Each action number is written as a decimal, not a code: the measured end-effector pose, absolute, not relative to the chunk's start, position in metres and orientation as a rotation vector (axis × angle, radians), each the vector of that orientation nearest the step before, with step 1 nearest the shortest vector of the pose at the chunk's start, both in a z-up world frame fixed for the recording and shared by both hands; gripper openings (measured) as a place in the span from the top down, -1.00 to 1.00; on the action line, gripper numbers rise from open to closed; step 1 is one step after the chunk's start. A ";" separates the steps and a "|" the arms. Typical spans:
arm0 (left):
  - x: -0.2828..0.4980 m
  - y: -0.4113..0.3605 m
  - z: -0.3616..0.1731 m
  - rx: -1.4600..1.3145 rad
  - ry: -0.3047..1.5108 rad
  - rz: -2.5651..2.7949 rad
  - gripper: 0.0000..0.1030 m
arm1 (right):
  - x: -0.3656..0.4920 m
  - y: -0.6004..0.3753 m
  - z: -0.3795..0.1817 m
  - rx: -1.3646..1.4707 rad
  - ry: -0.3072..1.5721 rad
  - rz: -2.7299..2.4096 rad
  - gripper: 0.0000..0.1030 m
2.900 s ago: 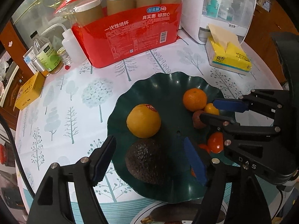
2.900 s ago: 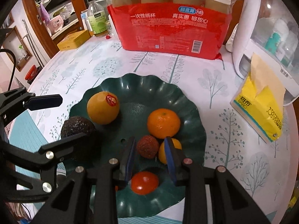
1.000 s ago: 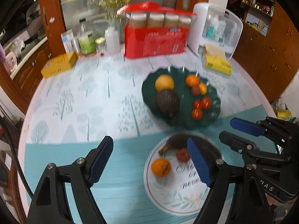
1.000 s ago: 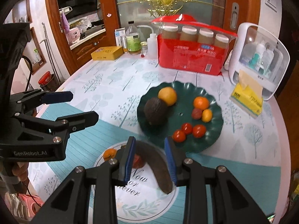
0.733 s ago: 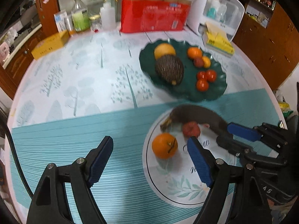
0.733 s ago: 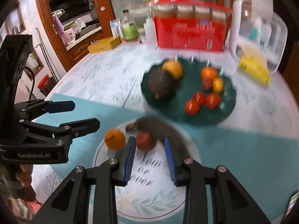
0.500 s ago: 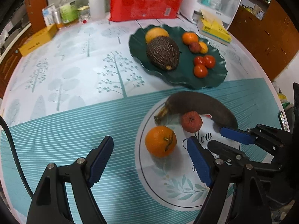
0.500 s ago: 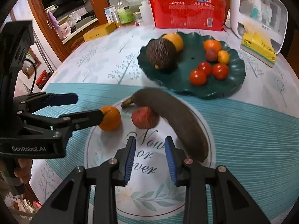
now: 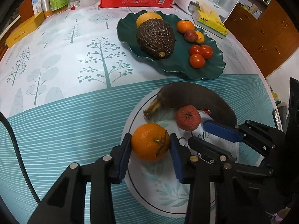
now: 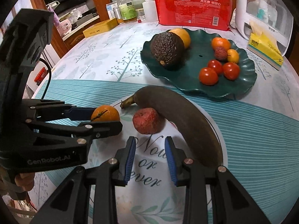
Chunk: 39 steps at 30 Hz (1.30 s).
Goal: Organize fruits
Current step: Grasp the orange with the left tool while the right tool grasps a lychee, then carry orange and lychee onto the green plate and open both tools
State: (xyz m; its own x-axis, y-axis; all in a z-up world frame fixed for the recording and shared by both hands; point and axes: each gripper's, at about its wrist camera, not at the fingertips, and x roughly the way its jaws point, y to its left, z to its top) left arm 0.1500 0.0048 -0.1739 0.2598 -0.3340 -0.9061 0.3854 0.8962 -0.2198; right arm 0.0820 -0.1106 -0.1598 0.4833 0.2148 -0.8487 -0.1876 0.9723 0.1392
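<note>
My left gripper (image 9: 150,145) is shut on an orange (image 9: 150,142) that rests on the white plate (image 9: 164,196); it also shows in the right wrist view (image 10: 105,114). A dark overripe banana (image 9: 196,95) and a wrinkled red fruit (image 9: 188,118) lie on the same plate. My right gripper (image 10: 150,156) is part open and empty, low over the plate (image 10: 155,196), just short of the red fruit (image 10: 147,120) and beside the banana (image 10: 179,115). A green dish (image 9: 213,69) behind holds an avocado (image 9: 156,37), oranges and tomatoes (image 9: 200,55).
A red pack of paper cups (image 10: 194,9), bottles (image 10: 128,9), a yellow box (image 10: 100,28), a tissue pack (image 10: 265,48) and a white appliance (image 10: 261,13) stand along the back of the round table. The table edge curves close on the right (image 9: 269,85).
Both grippers came down from over the green dish to the white plate. My left gripper's jaws closed on the orange. My right gripper moved closer to the red fruit.
</note>
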 end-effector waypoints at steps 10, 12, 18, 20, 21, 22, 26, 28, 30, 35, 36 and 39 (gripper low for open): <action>0.146 0.033 -0.164 0.025 1.199 -0.413 0.26 | 0.094 -0.102 -0.164 0.033 1.032 0.244 0.34; 0.144 0.039 -0.162 0.015 1.197 -0.399 0.26 | 0.096 -0.100 -0.164 0.033 1.025 0.240 0.30; 0.138 0.053 -0.158 -0.020 1.196 -0.366 0.26 | 0.104 -0.097 -0.164 0.064 1.017 0.191 0.28; 0.134 0.059 -0.156 -0.032 1.197 -0.356 0.26 | 0.107 -0.100 -0.164 0.098 1.017 0.165 0.28; 0.133 0.061 -0.156 -0.037 1.198 -0.351 0.26 | 0.108 -0.101 -0.164 0.118 1.018 0.153 0.28; 0.131 0.061 -0.156 -0.041 1.198 -0.348 0.26 | 0.108 -0.102 -0.164 0.139 1.019 0.144 0.27; 0.129 0.059 -0.155 -0.052 1.197 -0.344 0.26 | 0.108 -0.099 -0.165 0.159 1.008 0.109 0.23; 0.128 0.057 -0.154 -0.052 1.195 -0.341 0.26 | 0.108 -0.098 -0.165 0.166 1.003 0.096 0.22; 0.127 0.057 -0.153 -0.055 1.194 -0.340 0.26 | 0.108 -0.097 -0.165 0.170 1.000 0.086 0.22; 0.123 0.056 -0.147 -0.055 1.184 -0.341 0.26 | 0.104 -0.103 -0.165 0.203 0.991 0.107 0.38; 0.122 0.055 -0.146 -0.056 1.181 -0.340 0.26 | 0.102 -0.104 -0.163 0.206 0.989 0.115 0.39; 0.119 0.052 -0.137 -0.064 1.174 -0.347 0.26 | 0.095 -0.106 -0.155 0.206 0.981 0.148 0.39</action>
